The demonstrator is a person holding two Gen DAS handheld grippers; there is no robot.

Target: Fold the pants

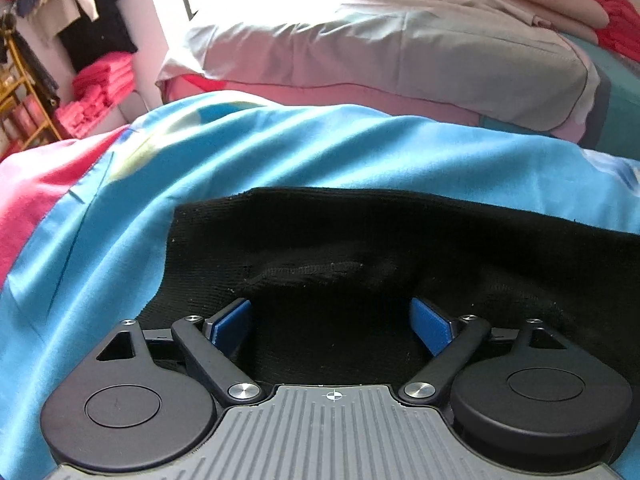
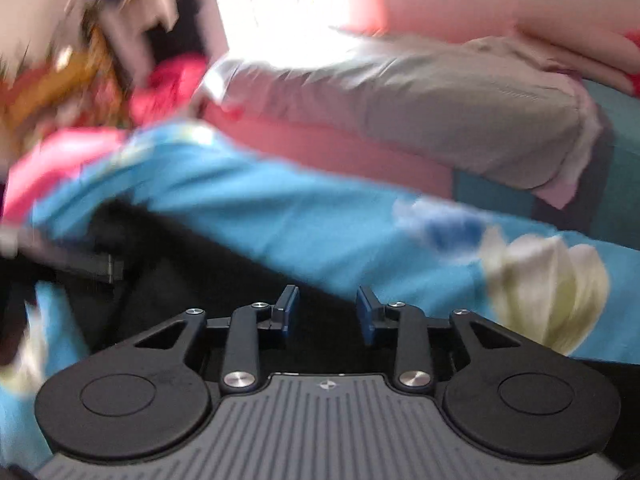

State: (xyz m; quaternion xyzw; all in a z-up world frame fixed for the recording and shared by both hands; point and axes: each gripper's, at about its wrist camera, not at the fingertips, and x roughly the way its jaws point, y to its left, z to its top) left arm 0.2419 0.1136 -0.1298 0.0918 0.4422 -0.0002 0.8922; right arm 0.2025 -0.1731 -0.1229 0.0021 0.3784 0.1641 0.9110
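Black knitted pants (image 1: 360, 240) lay soft and limp on the blue bedsheet (image 1: 280, 152); best pinched at a hem.
Left gripper (image 1: 332, 320) gaped wide over them; right gripper (image 2: 327, 312) stood partly apart, holding nothing.

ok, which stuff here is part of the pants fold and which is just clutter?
Job:
- black pants
- left gripper, open
- right gripper, open

Lying about:
- blue bedsheet
- grey pillow
- pink towels
- hanging clothes
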